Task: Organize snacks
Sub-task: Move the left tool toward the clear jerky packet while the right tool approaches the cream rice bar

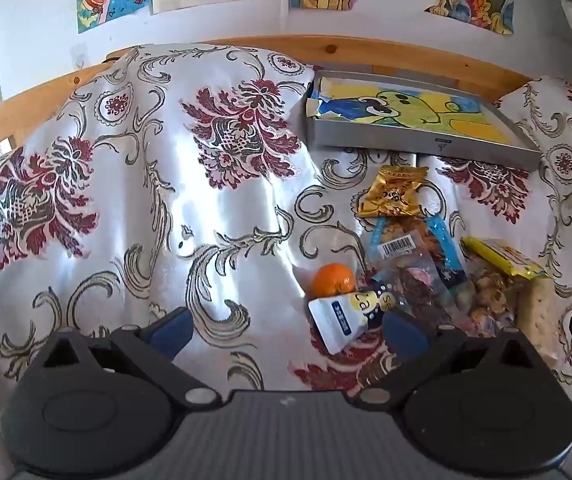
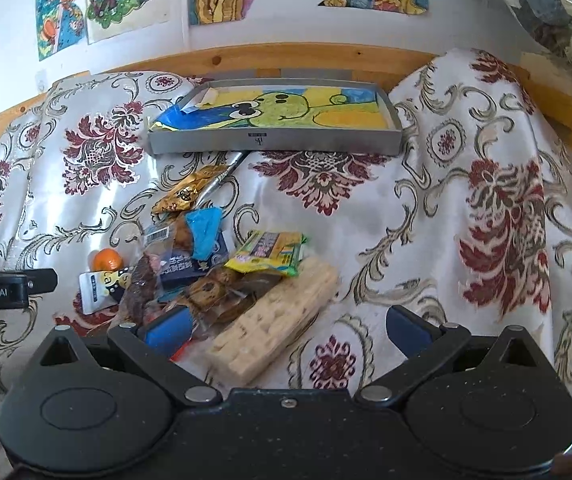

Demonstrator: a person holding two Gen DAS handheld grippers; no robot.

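Cream wafer pack (image 2: 275,320) lies between the spread right gripper (image 2: 286,330) tips. Left gripper (image 1: 286,330) spread, empty. Closure is best made across the pack's narrow width before transfer to the grey tray (image 2: 273,145) beyond.

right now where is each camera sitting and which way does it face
Left wrist: rides on the left claw, facing the floral cloth and wall, snacks to its right; both open fingers show.
Right wrist: rides on the right claw, facing the grey tray, over the cracker pack; its open fingers and the left claw's tip show.
Shared: tray, orange, snack pile.
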